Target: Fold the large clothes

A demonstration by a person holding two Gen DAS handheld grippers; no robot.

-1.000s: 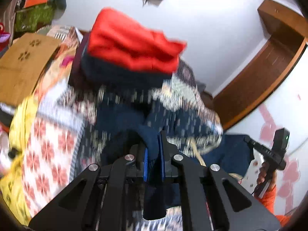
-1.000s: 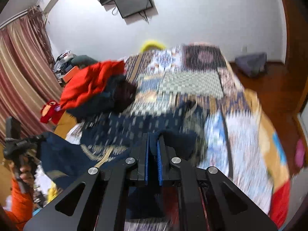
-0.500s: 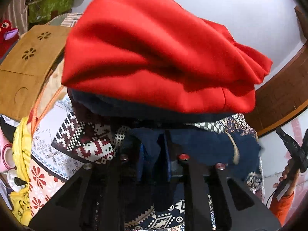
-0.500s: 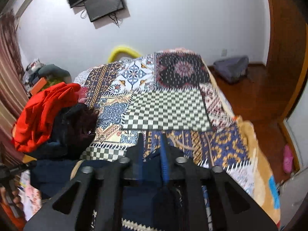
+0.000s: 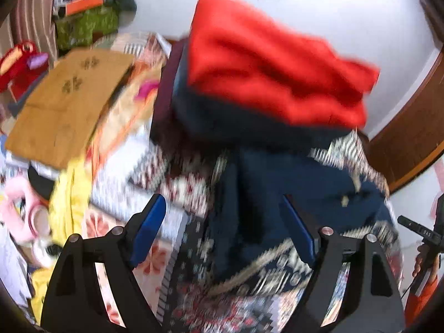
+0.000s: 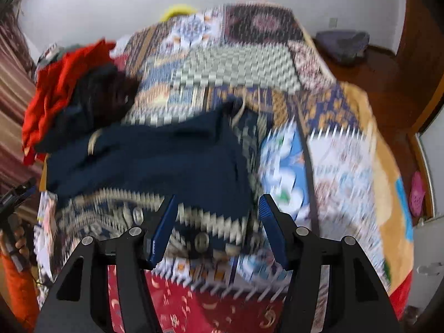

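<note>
A navy blue garment with a patterned hem (image 5: pixel 291 194) lies folded on the patchwork bed cover (image 6: pixel 333 152); it also shows in the right wrist view (image 6: pixel 166 161). My left gripper (image 5: pixel 224 216) is open and empty, just above its near edge. My right gripper (image 6: pixel 217 216) is open and empty over the garment's patterned hem. Both views are blurred by motion.
A pile of clothes with a red garment on top (image 5: pixel 272 77) sits behind the navy one, also in the right wrist view (image 6: pixel 63 88). A brown cardboard sheet (image 5: pixel 63 105) and yellow cloth (image 5: pixel 69 194) lie at the left. Wooden floor (image 6: pixel 388 77) lies beyond the bed.
Both grippers were shut on the navy garment a second ago. They laid it down on the bed, opened and let it go, and have pulled back a little.
</note>
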